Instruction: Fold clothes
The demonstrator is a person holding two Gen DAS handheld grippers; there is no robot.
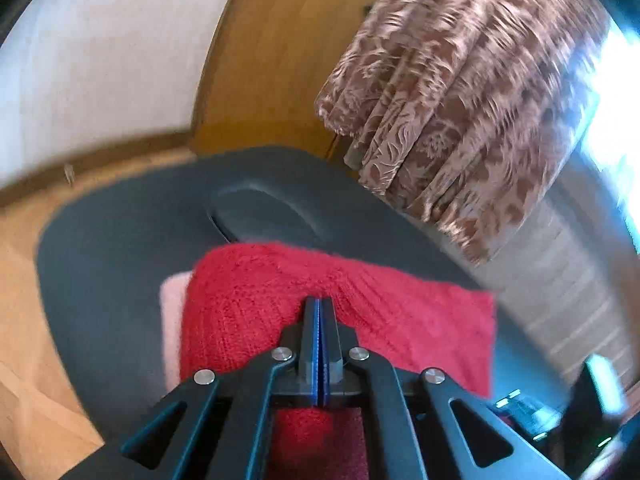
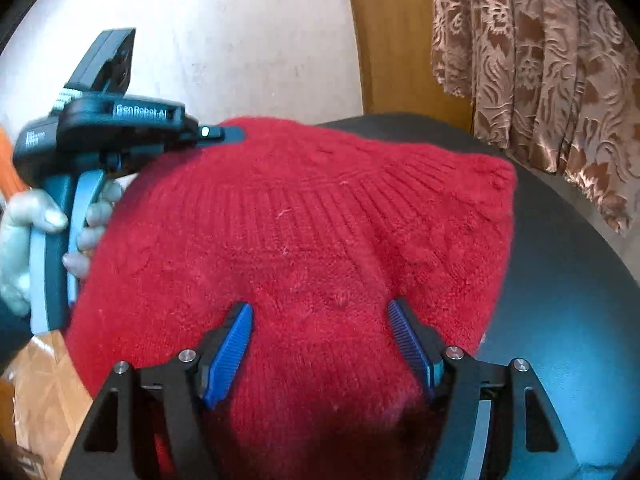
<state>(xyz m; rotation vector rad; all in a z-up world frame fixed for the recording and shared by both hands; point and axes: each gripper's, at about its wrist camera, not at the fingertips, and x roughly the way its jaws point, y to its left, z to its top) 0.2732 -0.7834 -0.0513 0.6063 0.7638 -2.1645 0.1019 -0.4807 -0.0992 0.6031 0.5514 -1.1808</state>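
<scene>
Curtains (image 2: 552,80) hang behind the dark tabletop (image 2: 560,280) where a red sweater (image 2: 304,240) lies; left tool (image 1: 320,308) pinched shut at its edge, right tool (image 2: 320,320) spread wide above it.

We see the left gripper (image 2: 236,133) as a black body with white "GenRobot-AI" lettering, a light blue-grey curved handle and a dark camera block on top. The hand (image 2: 24,236) around the handle wears a white glove. The right gripper (image 2: 320,344) has black linkage arms, round silver screw heads and ribbed blue pads (image 2: 230,360)
</scene>
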